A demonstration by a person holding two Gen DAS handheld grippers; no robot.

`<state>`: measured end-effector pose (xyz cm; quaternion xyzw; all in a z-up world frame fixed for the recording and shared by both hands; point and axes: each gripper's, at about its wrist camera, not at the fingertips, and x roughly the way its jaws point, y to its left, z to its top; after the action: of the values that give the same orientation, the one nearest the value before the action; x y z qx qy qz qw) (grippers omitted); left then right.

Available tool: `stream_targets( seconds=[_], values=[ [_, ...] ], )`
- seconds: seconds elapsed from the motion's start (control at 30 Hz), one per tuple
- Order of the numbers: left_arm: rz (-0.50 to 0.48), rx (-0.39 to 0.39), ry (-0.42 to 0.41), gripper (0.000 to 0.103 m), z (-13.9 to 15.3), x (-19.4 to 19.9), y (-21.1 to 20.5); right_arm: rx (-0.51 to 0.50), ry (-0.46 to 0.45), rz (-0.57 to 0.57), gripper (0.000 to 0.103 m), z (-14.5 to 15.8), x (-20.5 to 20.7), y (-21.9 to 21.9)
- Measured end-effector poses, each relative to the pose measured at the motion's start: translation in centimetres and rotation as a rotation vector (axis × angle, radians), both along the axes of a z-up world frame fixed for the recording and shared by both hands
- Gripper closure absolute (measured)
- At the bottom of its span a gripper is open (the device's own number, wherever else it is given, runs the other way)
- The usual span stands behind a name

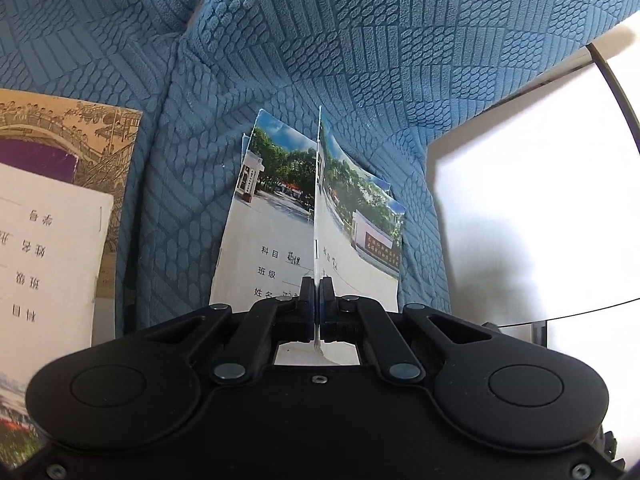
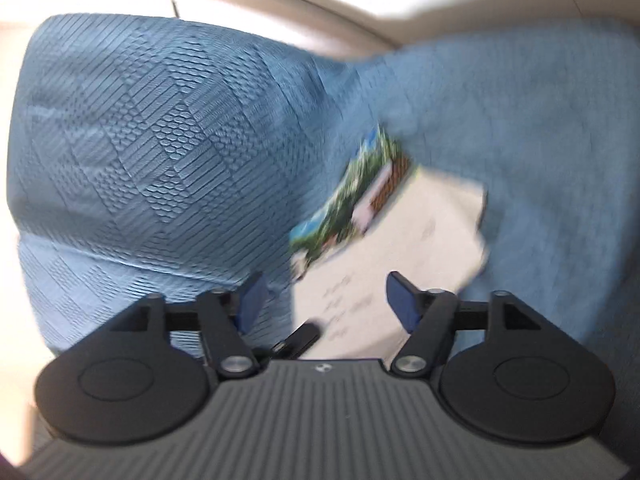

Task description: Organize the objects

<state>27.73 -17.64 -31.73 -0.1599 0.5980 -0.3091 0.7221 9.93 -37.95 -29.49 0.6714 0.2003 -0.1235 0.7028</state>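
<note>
My left gripper (image 1: 318, 292) is shut on the edge of a thin exercise book (image 1: 320, 208), held upright and edge-on above a stack of like books (image 1: 264, 232) with school-gate photo covers, lying on a blue textured sofa (image 1: 340, 40). My right gripper (image 2: 326, 300) is open and empty, hovering over another photo-cover exercise book (image 2: 400, 240) on the blue sofa (image 2: 160, 140); that view is blurred by motion.
At the left of the left wrist view lie a brown book with an old-style drawing (image 1: 100, 136) and a white exercise book (image 1: 44, 256) on top of it. A white surface (image 1: 540, 208) with a thin black cable (image 1: 616, 96) borders the sofa on the right.
</note>
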Motion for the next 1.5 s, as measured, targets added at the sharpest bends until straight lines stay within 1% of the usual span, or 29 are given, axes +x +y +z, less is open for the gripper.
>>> stream_targets(
  seconds=[0.07, 0.17, 0.27, 0.33, 0.37, 0.43, 0.5, 0.57, 0.67, 0.73, 0.8, 0.87, 0.9, 0.97, 1.0, 1.03, 1.07, 1.1, 1.13, 1.2, 1.37, 1.4, 1.5],
  values=[
    [0.009, -0.005, -0.003, 0.102, 0.2, -0.2, 0.2, 0.081, -0.021, 0.004, 0.033, -0.1, 0.3, 0.6],
    [0.047, -0.02, 0.017, 0.102, 0.3, -0.3, 0.8, 0.195, 0.003, 0.014, 0.033, -1.0, 0.6, 1.3],
    [0.059, -0.016, -0.001, 0.102, 0.8, -0.4, 1.0, 0.307, 0.021, 0.038, 0.033, -2.3, 1.0, 1.8],
    [0.056, 0.001, -0.02, 0.102, 1.1, -0.7, 0.9, 0.325, 0.01, 0.058, 0.033, -2.8, 1.5, 1.9],
    [0.059, 0.01, -0.031, 0.102, 1.3, -0.8, 0.9, 0.316, 0.014, 0.062, 0.033, -2.8, 1.7, 1.9],
    [0.062, 0.02, -0.051, 0.102, 1.6, -1.1, 0.8, 0.267, 0.054, 0.064, 0.033, -2.9, 2.1, 1.4],
    [0.072, 0.04, -0.073, 0.102, 1.9, -1.4, 0.7, 0.222, 0.082, 0.036, 0.033, -2.7, 2.2, 0.6],
    [0.082, 0.036, -0.078, 0.102, 2.2, -1.6, 1.0, 0.158, 0.106, 0.023, 0.033, -2.3, 2.3, 0.1],
    [0.09, 0.026, -0.069, 0.102, 2.4, -1.5, 1.3, 0.118, 0.111, 0.022, 0.034, -2.5, 2.5, -0.2],
    [0.096, 0.017, -0.068, 0.102, 2.6, -1.6, 1.6, 0.125, 0.12, 0.002, 0.034, -3.1, 2.4, -0.4],
    [0.096, 0.011, -0.069, 0.102, 2.7, -1.6, 1.7, 0.133, 0.094, -0.015, 0.035, -3.5, 2.1, -0.7],
    [0.094, 0.003, -0.066, 0.102, 2.8, -1.6, 1.7, 0.12, 0.075, -0.031, 0.038, -3.5, 1.9, -1.0],
    [0.093, 0.001, -0.067, 0.102, 2.8, -1.7, 1.7, 0.112, 0.072, -0.03, 0.041, -3.5, 2.0, -1.1],
    [0.09, -0.002, -0.07, 0.102, 3.0, -1.8, 1.8, 0.114, 0.071, -0.014, 0.053, -3.7, 2.1, -1.2],
    [0.091, -0.004, -0.07, 0.102, 3.1, -1.8, 1.8, 0.098, 0.089, -0.003, 0.063, -3.8, 2.2, -1.2],
    [0.092, -0.005, -0.068, 0.102, 3.2, -1.8, 1.9, 0.058, 0.12, 0.007, 0.077, -3.6, 2.4, -1.0],
    [0.094, -0.006, -0.064, 0.102, 3.2, -1.8, 2.0, 0.027, 0.144, 0.013, 0.083, -3.5, 2.5, -0.9],
    [0.097, -0.009, -0.062, 0.102, 3.1, -1.8, 2.2, 0.016, 0.152, 0.019, 0.091, -3.5, 2.6, -0.9],
    [0.099, -0.013, -0.061, 0.102, 3.2, -1.8, 2.3, 0.011, 0.149, 0.025, 0.094, -3.5, 2.6, -0.9],
    [0.102, -0.021, -0.057, 0.102, 3.3, -1.8, 2.5, -0.02, 0.145, 0.034, 0.099, -3.2, 2.6, -0.8],
    [0.108, -0.04, -0.059, 0.102, 3.8, -2.0, 3.3, -0.104, 0.112, 0.041, 0.1, -1.6, 1.9, -0.3],
    [0.108, -0.044, -0.057, 0.102, 3.9, -2.0, 3.4, -0.105, 0.109, 0.039, 0.1, -1.4, 1.6, -0.2],
    [0.104, -0.048, -0.053, 0.102, 3.8, -2.2, 3.6, -0.061, 0.052, 0.042, 0.1, -0.9, 1.3, 0.1]
  ],
)
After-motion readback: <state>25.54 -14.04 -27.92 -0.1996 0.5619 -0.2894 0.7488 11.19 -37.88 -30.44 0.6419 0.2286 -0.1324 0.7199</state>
